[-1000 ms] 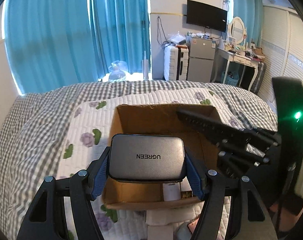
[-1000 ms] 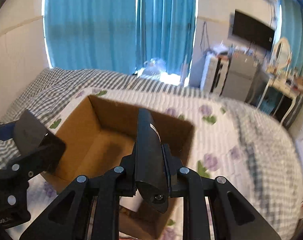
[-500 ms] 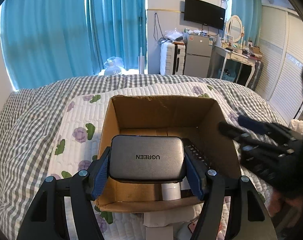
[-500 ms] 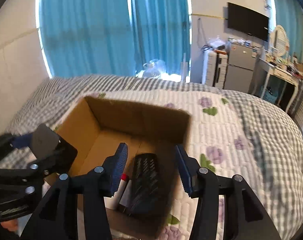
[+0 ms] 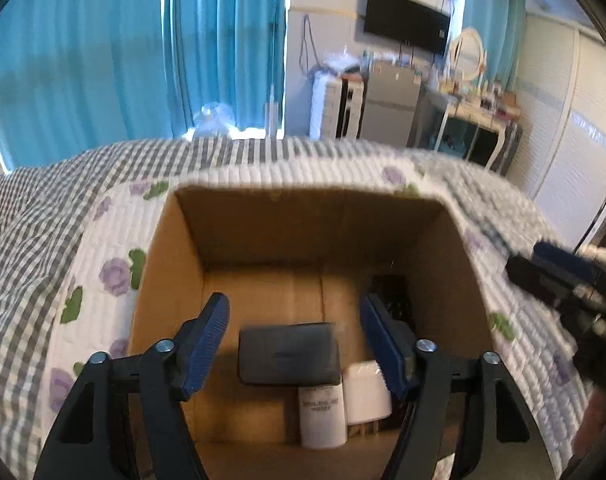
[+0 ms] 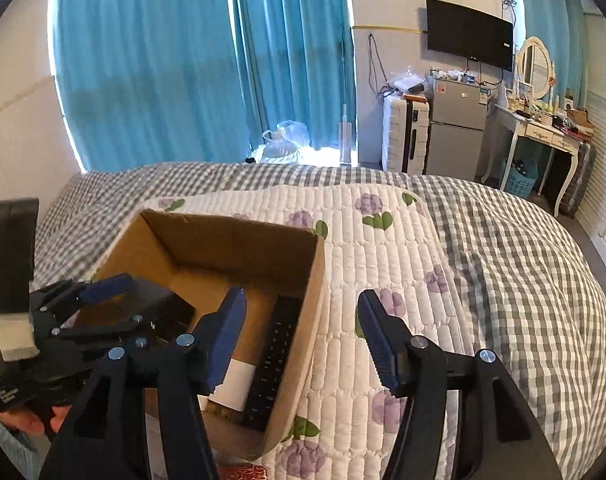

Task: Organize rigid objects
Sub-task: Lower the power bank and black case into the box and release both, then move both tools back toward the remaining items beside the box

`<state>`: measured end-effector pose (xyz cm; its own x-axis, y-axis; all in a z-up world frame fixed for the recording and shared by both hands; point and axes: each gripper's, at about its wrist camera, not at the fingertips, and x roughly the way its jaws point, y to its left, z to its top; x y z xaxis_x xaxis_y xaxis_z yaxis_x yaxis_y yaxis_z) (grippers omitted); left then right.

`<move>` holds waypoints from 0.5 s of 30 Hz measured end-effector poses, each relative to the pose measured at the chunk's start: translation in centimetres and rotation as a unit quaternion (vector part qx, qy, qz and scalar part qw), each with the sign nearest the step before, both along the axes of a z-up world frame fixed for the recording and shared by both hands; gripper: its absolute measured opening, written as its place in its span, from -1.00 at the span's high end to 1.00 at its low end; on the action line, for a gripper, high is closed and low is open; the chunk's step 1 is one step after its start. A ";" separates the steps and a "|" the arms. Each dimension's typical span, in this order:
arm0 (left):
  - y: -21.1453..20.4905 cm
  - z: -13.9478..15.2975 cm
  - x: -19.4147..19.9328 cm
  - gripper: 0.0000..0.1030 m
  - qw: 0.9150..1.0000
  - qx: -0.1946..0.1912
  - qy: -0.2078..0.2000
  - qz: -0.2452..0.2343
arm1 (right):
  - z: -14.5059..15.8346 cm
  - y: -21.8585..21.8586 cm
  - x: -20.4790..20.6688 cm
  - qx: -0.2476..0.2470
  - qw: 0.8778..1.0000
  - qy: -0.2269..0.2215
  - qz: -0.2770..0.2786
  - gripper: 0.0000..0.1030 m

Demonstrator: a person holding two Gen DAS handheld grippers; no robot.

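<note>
Scene: I run both tools over a cardboard box point(image 5: 303, 240) that sits on a bed point(image 6: 483, 248) with a floral quilt and checked cover.
Left tool point(image 5: 295, 344): fingers spread apart, nothing between them; it hangs above the near half of the box.
Right tool point(image 6: 301, 336): fingers apart and empty; it straddles the box's right wall, one finger over the inside, the other over the quilt.
Grey charger point(image 5: 289, 354): lies flat on the box floor, near the front wall and just left of centre.
Black remote point(image 6: 273, 356): lies lengthwise against the box's right wall, inside.
White bottle point(image 5: 323, 416): lies on the box floor at the front wall, touching or slightly under the charger's near edge; I cannot tell which.
White block point(image 5: 367, 390): just right of the bottle, still inside the box.
Step, as I judge it: both tools look empty with the items down, so the drop-off appears complete and pulling clear comes next.
Risk, box: the right tool's inner finger sits close to the box's right wall; lifting out at a slant could hook the cardboard and drag or tip the box on the soft quilt.
Risk, tools: the two tools are close together at the box's near side; a careless withdrawal could knock them together.
Risk, contents: the items crowd the front right of the box, so anything dropped there may land on top and slide.
</note>
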<state>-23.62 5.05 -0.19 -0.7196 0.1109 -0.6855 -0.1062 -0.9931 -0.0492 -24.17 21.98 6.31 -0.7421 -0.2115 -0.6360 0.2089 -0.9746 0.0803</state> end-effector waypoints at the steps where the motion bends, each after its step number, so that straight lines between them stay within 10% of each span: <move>1: 0.0 0.4 0.2 -0.61 1.000 0.001 0.010 0.003 | -0.2 0.2 -0.3 0.001 1.000 -0.002 -0.002 -0.24; 15: -1.2 8.6 11.1 -0.91 0.987 -0.057 0.148 0.036 | 4.2 2.1 5.1 0.007 0.998 0.044 -0.050 -0.92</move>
<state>-12.50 3.87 8.40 -0.8935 -0.0143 -0.4488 -0.0276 -0.9959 0.0866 -19.11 24.08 10.52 -0.8126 -0.1246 -0.5694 0.1157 -0.9919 0.0520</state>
